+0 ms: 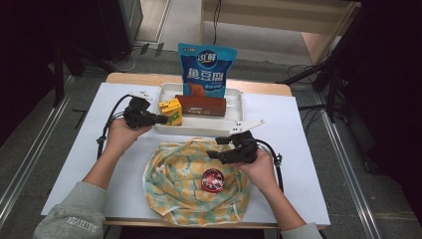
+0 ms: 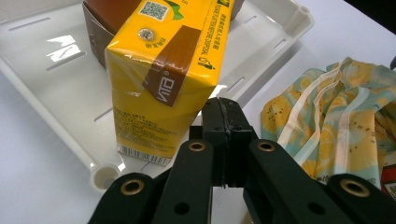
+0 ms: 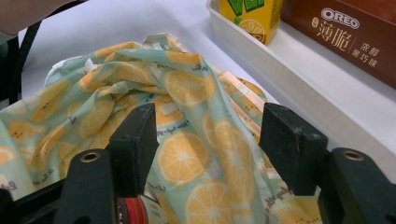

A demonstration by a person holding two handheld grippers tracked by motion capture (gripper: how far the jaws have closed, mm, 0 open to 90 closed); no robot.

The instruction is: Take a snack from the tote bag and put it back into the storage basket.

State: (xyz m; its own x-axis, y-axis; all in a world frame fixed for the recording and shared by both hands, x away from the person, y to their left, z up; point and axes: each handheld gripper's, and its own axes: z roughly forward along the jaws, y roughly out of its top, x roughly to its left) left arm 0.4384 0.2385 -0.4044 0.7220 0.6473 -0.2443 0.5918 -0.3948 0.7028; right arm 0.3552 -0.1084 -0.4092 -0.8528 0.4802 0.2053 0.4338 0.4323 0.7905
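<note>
A yellow drink carton [image 1: 170, 111] [image 2: 163, 84] stands at the left end of a white tray [image 1: 234, 102] [image 2: 46, 79]. My left gripper [image 1: 163, 119] [image 2: 225, 116] is shut with nothing in it, its tip right beside the carton's lower edge. A lemon-patterned cloth bag [image 1: 184, 179] [image 3: 187, 93] lies crumpled in front of the tray. Over the bag's upper right part my right gripper [image 1: 218, 148] [image 3: 210, 126] stands open, a raised fold of cloth between its fingers [image 3: 137, 135]. A round red-and-black item [image 1: 213, 180] rests on the bag.
A brown Oreo box [image 1: 201, 106] [image 3: 345, 32] and an upright blue snack bag [image 1: 206, 69] share the tray with the carton. A white sheet [image 1: 298, 164] covers the table. Dark stands and cables crowd the floor on both sides.
</note>
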